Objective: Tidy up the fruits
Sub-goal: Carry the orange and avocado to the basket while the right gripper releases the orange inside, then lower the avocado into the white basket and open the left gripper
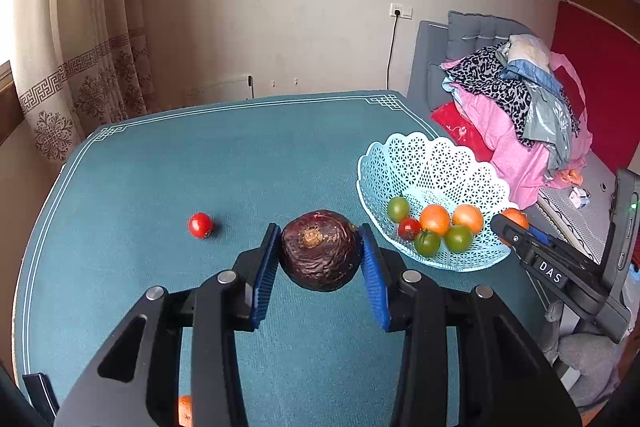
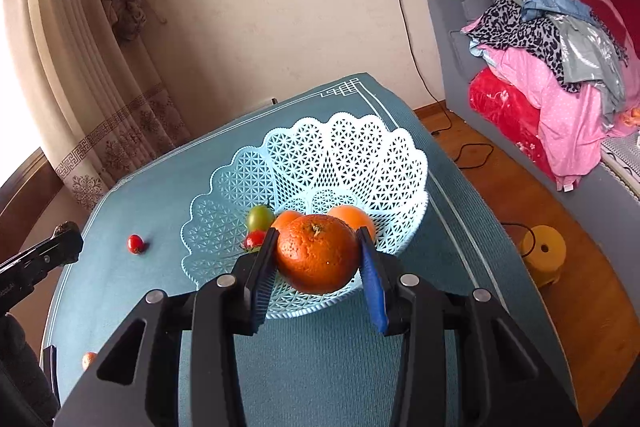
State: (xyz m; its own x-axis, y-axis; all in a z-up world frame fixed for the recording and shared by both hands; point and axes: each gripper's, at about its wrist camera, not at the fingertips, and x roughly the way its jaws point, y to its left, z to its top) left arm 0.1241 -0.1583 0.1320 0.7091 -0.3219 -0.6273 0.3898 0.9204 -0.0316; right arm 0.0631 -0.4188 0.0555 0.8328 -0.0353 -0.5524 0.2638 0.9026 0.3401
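In the left wrist view, the left gripper is gripping a dark wrinkled fruit between its jaws above the worktop, just left of the basket, while a red tomato is lying loose further left. In the right wrist view, the right gripper is clamping an orange over the basket's near rim (fruit is already crowding that side), so it is probably best lowering further in before letting go.

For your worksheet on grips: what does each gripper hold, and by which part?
The left gripper clamps a dark wrinkled fruit by its sides; the right gripper clamps an orange by its sides.
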